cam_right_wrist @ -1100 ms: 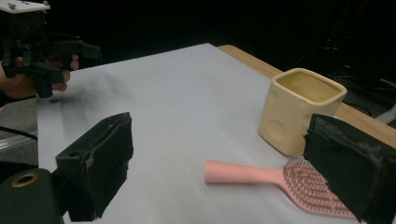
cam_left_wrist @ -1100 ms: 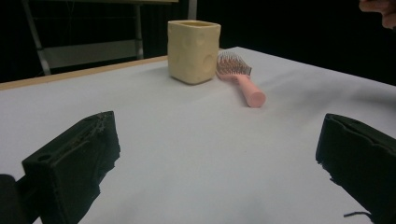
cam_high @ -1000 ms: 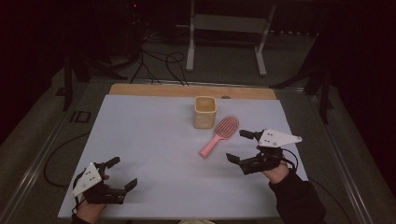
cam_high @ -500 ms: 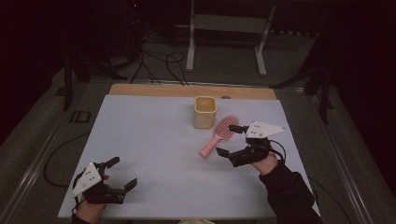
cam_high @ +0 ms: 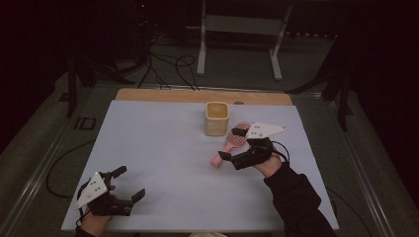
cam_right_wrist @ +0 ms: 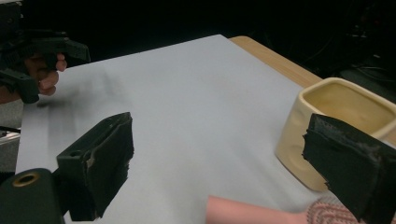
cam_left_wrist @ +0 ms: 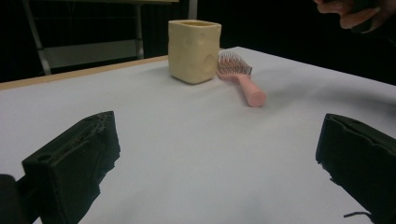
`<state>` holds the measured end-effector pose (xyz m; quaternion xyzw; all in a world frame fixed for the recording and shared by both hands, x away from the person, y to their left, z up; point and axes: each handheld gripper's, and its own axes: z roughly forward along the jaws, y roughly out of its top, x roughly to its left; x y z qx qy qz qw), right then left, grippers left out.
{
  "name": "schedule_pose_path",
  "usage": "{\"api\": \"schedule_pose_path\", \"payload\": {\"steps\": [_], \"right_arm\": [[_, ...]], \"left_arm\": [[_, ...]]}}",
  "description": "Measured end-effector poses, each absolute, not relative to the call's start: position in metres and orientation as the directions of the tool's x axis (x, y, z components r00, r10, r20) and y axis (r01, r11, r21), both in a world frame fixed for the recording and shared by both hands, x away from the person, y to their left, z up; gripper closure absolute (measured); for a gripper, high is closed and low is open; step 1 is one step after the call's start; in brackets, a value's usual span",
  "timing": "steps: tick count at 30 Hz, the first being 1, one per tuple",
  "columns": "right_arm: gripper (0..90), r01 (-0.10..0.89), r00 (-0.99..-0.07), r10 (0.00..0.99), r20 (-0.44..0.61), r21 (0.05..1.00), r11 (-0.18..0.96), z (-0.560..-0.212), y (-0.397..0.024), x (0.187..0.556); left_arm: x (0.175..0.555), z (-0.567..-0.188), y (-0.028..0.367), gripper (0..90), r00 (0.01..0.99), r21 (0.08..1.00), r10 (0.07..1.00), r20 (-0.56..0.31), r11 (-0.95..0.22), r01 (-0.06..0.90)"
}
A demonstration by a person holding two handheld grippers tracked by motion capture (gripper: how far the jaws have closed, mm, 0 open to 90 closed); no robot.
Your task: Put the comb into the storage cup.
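A pink hairbrush (cam_high: 216, 160) lies on the white table sheet (cam_high: 163, 148), its bristled head toward a cream square cup (cam_high: 217, 118). My right gripper (cam_high: 230, 143) hovers open over the brush, one jaw near the head and the other near the handle's end. In the right gripper view the open jaws (cam_right_wrist: 224, 168) frame the pink handle (cam_right_wrist: 247, 212) and the cup (cam_right_wrist: 299, 140). My left gripper (cam_high: 131, 181) rests open at the front left with nothing between its fingers. The left gripper view (cam_left_wrist: 217, 163) shows the cup (cam_left_wrist: 194, 50) and brush (cam_left_wrist: 240, 81) far ahead.
A wooden strip (cam_high: 163, 95) runs along the table's back edge. Behind the table stand a metal frame (cam_high: 237, 29) and floor cables (cam_high: 163, 61). A person's dark sleeve (cam_high: 296, 202) comes in from the bottom right.
My right gripper has moved left, from beside the brush to over it, staying open. The left gripper, cup and brush have not moved.
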<state>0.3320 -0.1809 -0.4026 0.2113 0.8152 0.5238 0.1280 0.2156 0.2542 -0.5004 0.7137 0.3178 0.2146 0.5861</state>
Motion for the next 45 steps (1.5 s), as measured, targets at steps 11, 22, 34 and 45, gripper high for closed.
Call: {"api": "schedule_pose_path", "payload": {"steps": [11, 22, 34, 45], "right_arm": [[11.2, 0.244, -0.878, 0.478, 0.031, 0.888, 0.39, -0.421, -0.163, 0.352], [19.3, 0.293, -0.88, 0.47, 0.071, 0.86, 0.419, -0.443, -0.153, 0.367], [42.0, 0.331, -0.866, 0.495, 0.063, 0.815, 0.476, -0.464, -0.147, 0.378], [67.2, 0.359, -0.857, 0.514, 0.039, 0.761, 0.54, -0.478, -0.139, 0.384]], "left_arm": [[0.215, -0.501, 0.255, 0.1, 0.708, 0.974, 0.703, -0.066, -0.109, 0.2], [0.215, -0.5, 0.255, 0.1, 0.711, 0.975, 0.701, -0.063, -0.109, 0.195], [0.215, -0.501, 0.255, 0.1, 0.711, 0.975, 0.7, -0.065, -0.108, 0.196], [0.215, -0.501, 0.255, 0.1, 0.713, 0.975, 0.698, -0.068, -0.105, 0.196]]}}
